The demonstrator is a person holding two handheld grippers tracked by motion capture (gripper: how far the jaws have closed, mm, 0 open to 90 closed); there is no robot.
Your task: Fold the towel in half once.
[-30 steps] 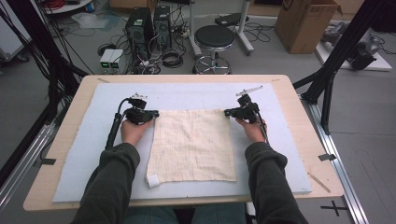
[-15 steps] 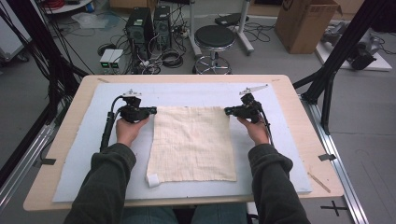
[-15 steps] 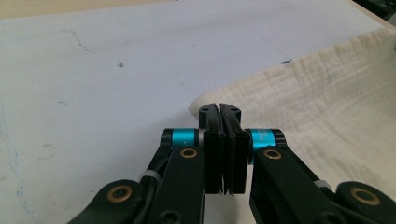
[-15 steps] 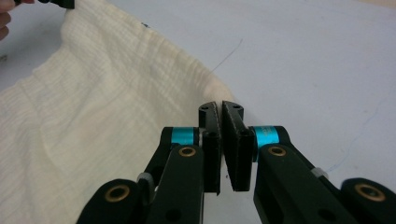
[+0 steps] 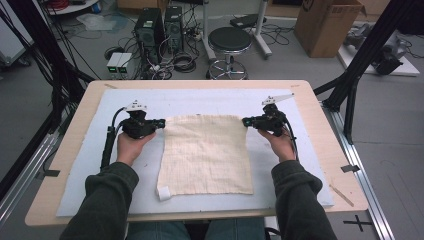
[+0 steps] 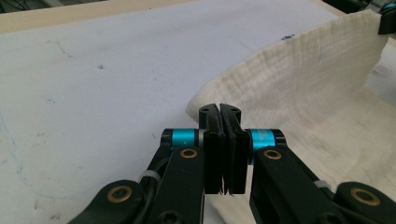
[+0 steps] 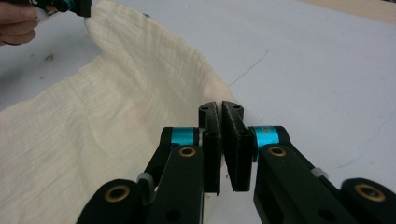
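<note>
A white mat covers the wooden table (bare around the cream cloth). The left gripper and right gripper, level, each pinch a far corner.

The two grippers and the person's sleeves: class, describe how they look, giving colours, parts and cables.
Both the left gripper and the right gripper are black, with turquoise bands, brass-coloured pivots, a grey three-cornered top plate and a black cable. The sleeves are dark green.

The cream cloth is looking soft, crinkled and matt; the worktop is showing pale wood around a matt white sheet.
</note>
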